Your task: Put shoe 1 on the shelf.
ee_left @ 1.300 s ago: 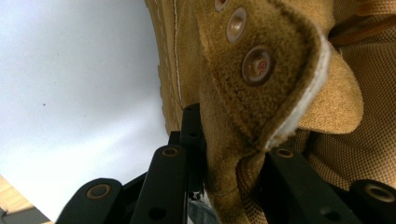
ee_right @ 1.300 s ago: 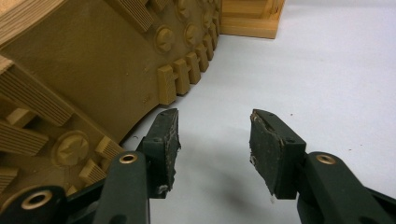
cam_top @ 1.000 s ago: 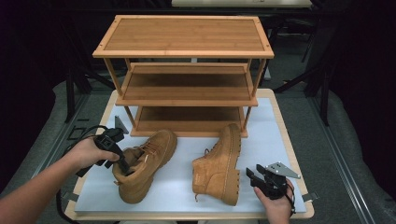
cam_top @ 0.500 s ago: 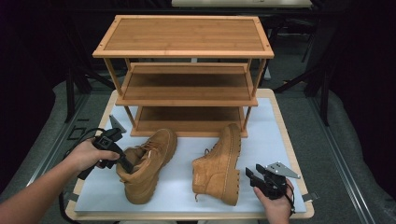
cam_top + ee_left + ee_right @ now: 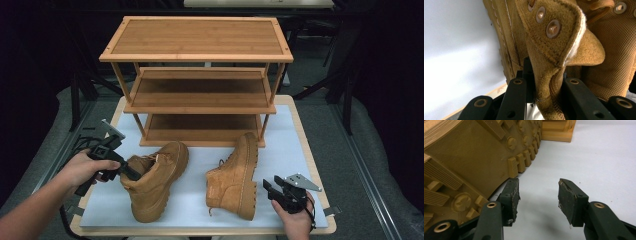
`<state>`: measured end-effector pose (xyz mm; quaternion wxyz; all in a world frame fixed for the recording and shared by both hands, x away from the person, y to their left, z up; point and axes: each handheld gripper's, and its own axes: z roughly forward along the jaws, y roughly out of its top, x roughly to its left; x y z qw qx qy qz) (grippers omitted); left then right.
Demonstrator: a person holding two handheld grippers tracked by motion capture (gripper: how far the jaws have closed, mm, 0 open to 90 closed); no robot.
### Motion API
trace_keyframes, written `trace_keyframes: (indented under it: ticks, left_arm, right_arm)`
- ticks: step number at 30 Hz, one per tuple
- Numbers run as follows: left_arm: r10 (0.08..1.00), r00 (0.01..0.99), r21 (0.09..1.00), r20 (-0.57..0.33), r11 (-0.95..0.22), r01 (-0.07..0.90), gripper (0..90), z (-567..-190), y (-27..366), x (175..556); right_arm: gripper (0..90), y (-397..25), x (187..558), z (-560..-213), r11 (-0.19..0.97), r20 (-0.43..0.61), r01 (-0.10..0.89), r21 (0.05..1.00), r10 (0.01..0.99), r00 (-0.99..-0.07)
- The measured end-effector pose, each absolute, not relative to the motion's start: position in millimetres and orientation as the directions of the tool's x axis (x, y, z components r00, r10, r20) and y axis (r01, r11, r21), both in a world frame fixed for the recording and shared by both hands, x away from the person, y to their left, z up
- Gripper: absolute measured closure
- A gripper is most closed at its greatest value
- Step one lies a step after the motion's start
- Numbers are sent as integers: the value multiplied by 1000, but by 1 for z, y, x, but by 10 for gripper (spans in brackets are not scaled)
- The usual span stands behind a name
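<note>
Two tan suede boots are on the white mat in front of a wooden shoe rack (image 5: 200, 55). My left gripper (image 5: 129, 173) is shut on the eyelet flap at the collar of the left boot (image 5: 157, 187). In the left gripper view that flap (image 5: 554, 37) is pinched between the jaws of the left gripper (image 5: 546, 86). The right boot (image 5: 235, 175) lies on its side, its lugged sole facing right. My right gripper (image 5: 272, 190) rests just right of that sole. In the right gripper view it (image 5: 537, 197) stands open and holds nothing, with the sole (image 5: 474, 157) beside its left jaw.
The three-tier rack takes up the far half of the mat, and one of its feet (image 5: 556, 131) is ahead of the right gripper. Bare white mat (image 5: 285, 150) lies right of the right boot. The table edge (image 5: 200, 232) runs close in front of both boots.
The near end of the left boot has swung slightly right while my left gripper holds its collar. My right gripper and the right boot have stayed put.
</note>
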<state>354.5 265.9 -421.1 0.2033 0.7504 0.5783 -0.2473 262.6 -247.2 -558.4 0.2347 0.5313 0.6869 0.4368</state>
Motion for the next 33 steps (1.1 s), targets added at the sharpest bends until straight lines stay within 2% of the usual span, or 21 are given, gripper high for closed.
trace_keyframes:
  ticks: [17,25,33]
  left_arm:
    - [740,196,65,-643,-202,977,794,-380,269,345]
    - [741,214,109,-636,-188,976,794,-346,273,340]
    - [730,207,110,-651,-179,978,797,-319,278,335]
  right_arm:
    - [510,-247,263,-558,50,142,518,854,935,-324]
    - [510,-249,262,-558,52,138,525,850,938,-317]
    - [509,-249,263,-559,53,139,528,848,938,-319]
